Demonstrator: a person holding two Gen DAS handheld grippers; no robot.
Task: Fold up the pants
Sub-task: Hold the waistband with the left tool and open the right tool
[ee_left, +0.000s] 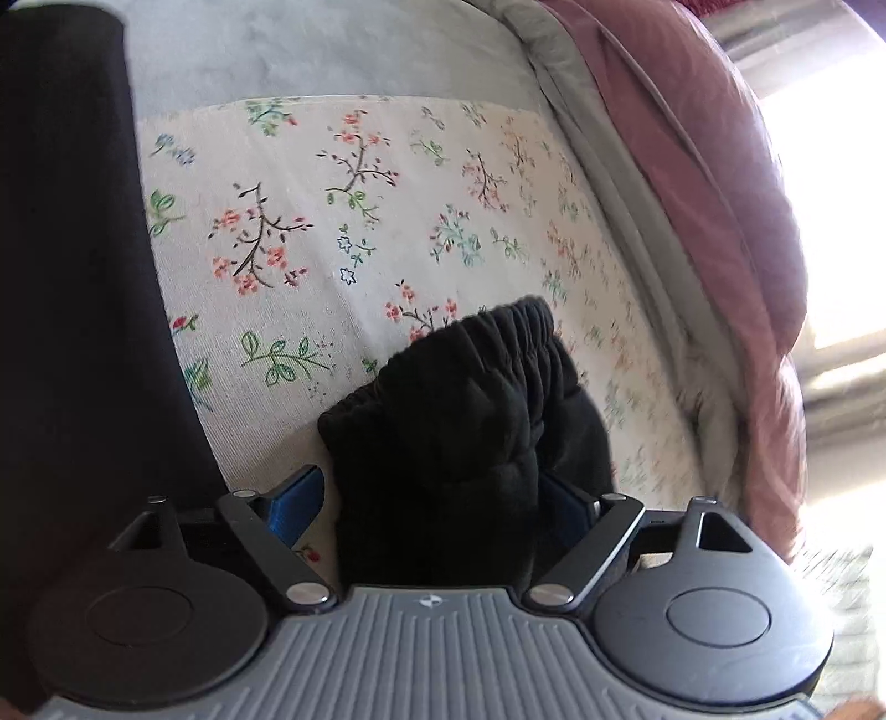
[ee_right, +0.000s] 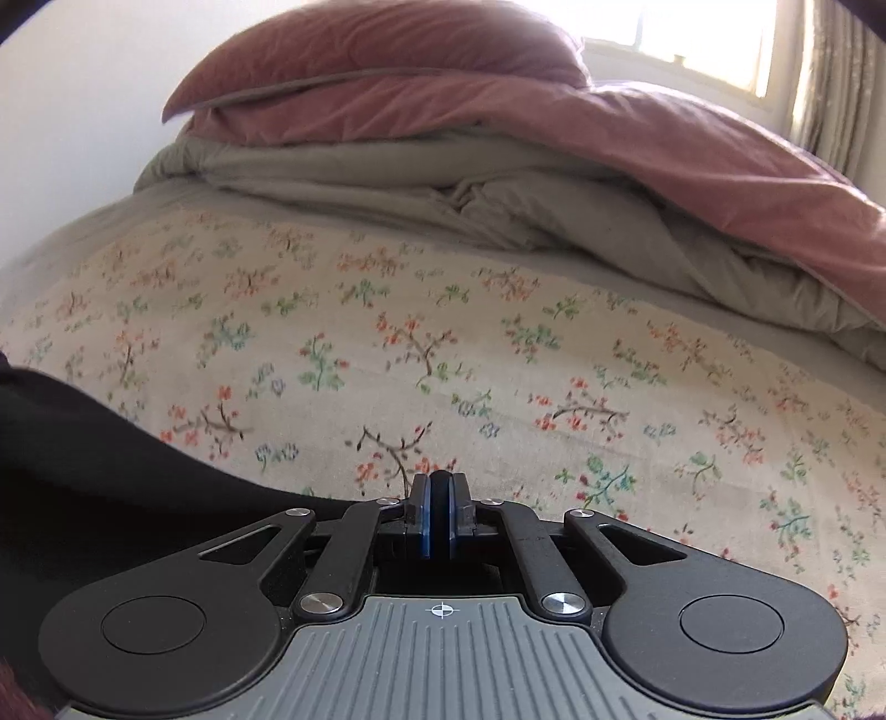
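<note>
The black pants (ee_left: 459, 399) lie on the floral sheet (ee_left: 343, 221), with the gathered elastic waistband bunched up in front of my left gripper (ee_left: 434, 482). That gripper is open wide: its blue pads (ee_left: 296, 498) stand on either side of the bunch, and a gap shows at the left pad. More black cloth (ee_left: 72, 277) runs along the left edge of that view. In the right wrist view my right gripper (ee_right: 441, 482) is shut, with a thin fold of black fabric pinched between its blue pads. The black pants (ee_right: 111, 471) spread from the left edge to under this gripper.
The bed carries a floral sheet (ee_right: 498, 360). A crumpled grey duvet (ee_right: 443, 194) and a pink quilt with a pillow (ee_right: 387, 61) are piled along the far side. A bright window (ee_right: 703, 39) lies behind. In the left wrist view the pink quilt (ee_left: 692, 166) borders the right.
</note>
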